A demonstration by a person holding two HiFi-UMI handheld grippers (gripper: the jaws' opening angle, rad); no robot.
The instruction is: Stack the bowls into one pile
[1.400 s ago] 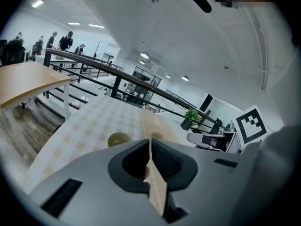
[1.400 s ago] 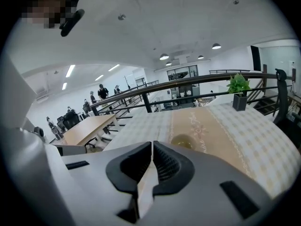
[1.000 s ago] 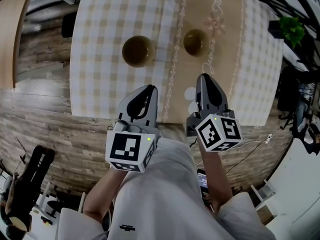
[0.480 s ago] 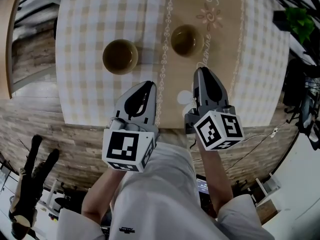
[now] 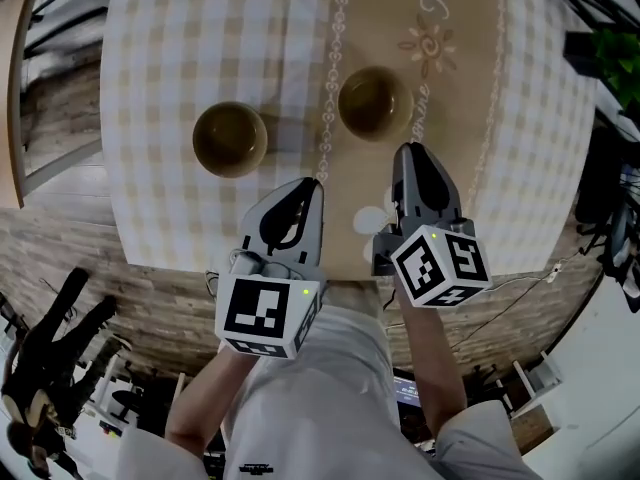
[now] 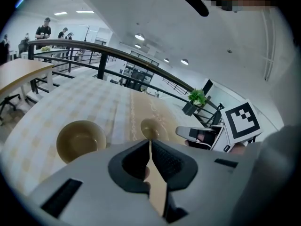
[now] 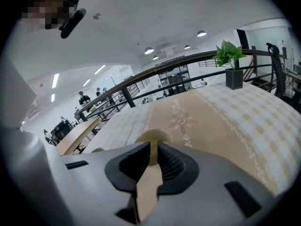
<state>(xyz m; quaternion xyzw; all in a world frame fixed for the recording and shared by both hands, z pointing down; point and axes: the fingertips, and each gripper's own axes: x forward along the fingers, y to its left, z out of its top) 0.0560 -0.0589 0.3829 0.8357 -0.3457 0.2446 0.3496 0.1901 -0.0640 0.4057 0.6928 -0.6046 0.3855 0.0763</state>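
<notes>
Two olive-brown bowls stand apart on the checked tablecloth (image 5: 170, 48). The left bowl (image 5: 230, 138) (image 6: 81, 140) is on the checks; the right bowl (image 5: 374, 103) (image 6: 153, 128) is on the tan runner. My left gripper (image 5: 312, 184) (image 6: 150, 143) hovers over the table's near edge, shut and empty, right of and nearer than the left bowl. Just short of the right bowl (image 7: 153, 136), my right gripper (image 5: 408, 151) (image 7: 153, 146) is also shut with nothing in it, its tips pointing at the bowl. Neither gripper touches a bowl.
The table's near edge runs just under both grippers, with wooden floor below. A potted plant (image 5: 610, 58) (image 7: 230, 60) stands by the far right corner. A dark railing (image 6: 108, 55) runs behind the table. A wooden table (image 6: 23, 72) stands to the left.
Both bowls sit lower in the head view now. The right gripper's tips have come closer to the right bowl. Both grippers stay shut.
</notes>
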